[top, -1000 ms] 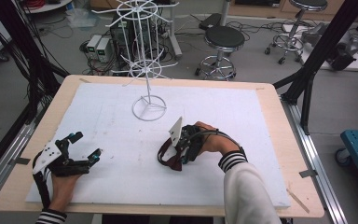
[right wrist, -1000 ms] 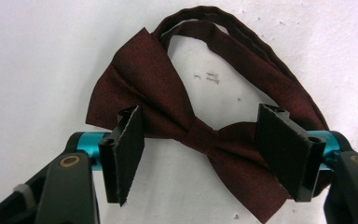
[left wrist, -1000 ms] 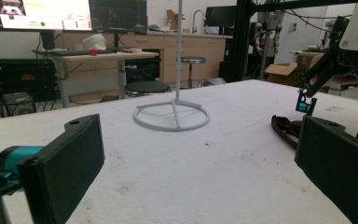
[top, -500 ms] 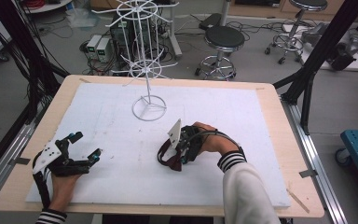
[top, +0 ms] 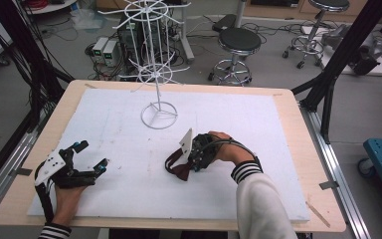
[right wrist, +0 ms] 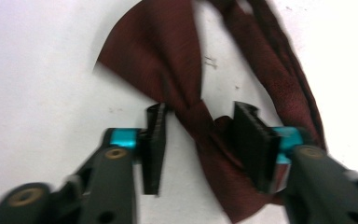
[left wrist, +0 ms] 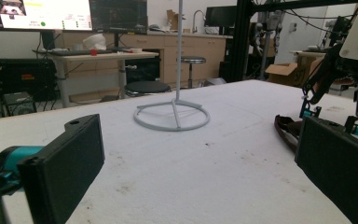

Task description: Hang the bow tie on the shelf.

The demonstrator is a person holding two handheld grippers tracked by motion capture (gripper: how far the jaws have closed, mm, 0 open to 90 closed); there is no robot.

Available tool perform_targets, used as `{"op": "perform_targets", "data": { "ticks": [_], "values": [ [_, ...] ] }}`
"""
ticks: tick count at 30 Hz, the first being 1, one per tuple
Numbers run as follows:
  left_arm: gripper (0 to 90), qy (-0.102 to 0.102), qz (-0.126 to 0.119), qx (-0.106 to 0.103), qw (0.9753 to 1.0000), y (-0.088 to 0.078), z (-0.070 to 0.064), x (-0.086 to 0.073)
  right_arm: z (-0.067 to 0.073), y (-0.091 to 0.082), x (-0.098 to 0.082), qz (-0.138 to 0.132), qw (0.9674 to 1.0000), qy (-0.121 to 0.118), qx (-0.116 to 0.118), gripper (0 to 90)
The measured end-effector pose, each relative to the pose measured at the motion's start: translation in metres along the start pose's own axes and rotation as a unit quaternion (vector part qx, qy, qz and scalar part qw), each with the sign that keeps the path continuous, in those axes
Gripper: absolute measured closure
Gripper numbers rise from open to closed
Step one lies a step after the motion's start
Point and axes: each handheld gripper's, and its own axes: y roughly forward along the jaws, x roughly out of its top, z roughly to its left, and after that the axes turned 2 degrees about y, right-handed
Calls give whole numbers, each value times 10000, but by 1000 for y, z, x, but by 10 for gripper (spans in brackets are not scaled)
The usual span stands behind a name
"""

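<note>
Bow tie [right wrist: 177,70] | lies flat on white counter [top: 278,129], mid-low of high view | step: grab | R tool [right wrist: 200,135] jaws just been closing round knot, tiny gap left, not pinched yet | L tool [top: 87,162] wide apart, nothing in it, lower left | next: squeeze knot, lift twd wire stand [top: 156,74].

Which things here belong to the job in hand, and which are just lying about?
In the job:
- dark red fabric bow tie with strap, lying between the right gripper jaws, which have just been closing
- white wire hanging stand

Lying about:
- left gripper, open and resting on the white foam table cover
- black round stool
</note>
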Motion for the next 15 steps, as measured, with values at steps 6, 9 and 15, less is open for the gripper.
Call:
{"op": "perform_targets", "data": {
  "ticks": [6, 9, 15],
  "values": [
    [18, 2, -1, -3, 10000, 0, 0, 0, -3, 0, 2, 11, 9999, 75, -86, 763],
    [18, 2, -5, -8, 10000, 0, 0, 0, -3, -1, 2, -33, 9998, 179, -45, 769],
    [18, -1, 2, -11, 10000, 0, 0, 0, -5, -7, 1, -319, 9989, 342, -104, 768]
  ]
}}
